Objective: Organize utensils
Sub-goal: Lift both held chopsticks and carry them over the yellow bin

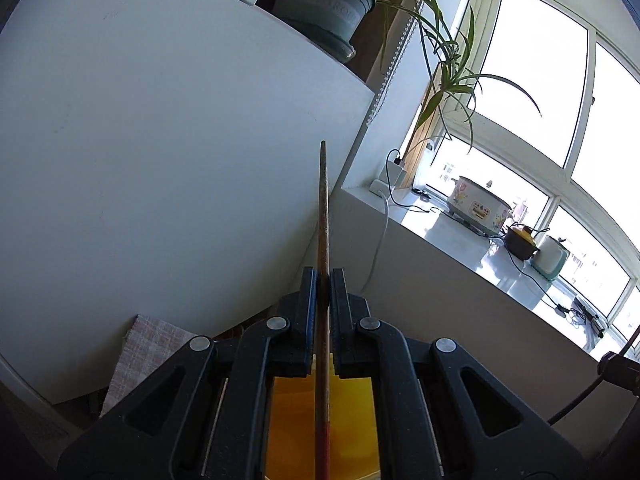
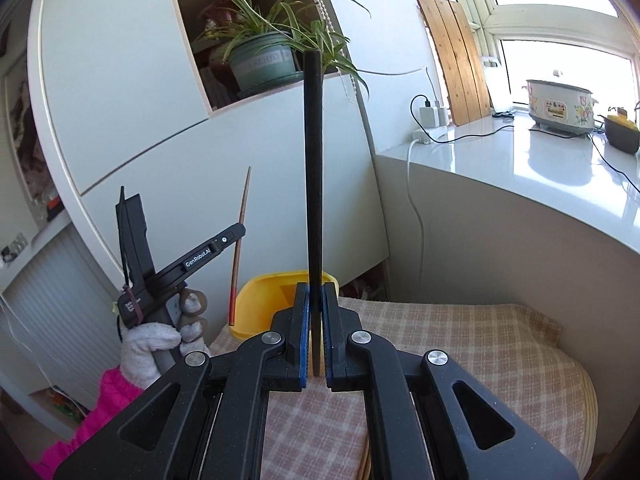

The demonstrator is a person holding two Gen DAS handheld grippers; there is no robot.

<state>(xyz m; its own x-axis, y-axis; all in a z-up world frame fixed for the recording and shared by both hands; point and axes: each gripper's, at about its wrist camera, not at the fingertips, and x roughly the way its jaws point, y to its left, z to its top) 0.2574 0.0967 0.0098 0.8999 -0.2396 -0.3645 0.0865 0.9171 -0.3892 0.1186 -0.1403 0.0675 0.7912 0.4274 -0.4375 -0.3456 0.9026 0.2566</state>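
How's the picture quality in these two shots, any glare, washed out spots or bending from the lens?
Left wrist view: the window is blown out white, the countertop glares, and the cabinet edges bow from the fisheye. Right wrist view: the window is overexposed again with sheen on the countertop; the black chopstick stays sharp, and the frame corners go dark.

Daylight enters through the overexposed window, producing glare on the countertop. Foreground is sharp but shaded. Fisheye distortion curves edges; corners are vignetted.

Both wrist views tilt upward, close | shared: potted plant, probably windowsill
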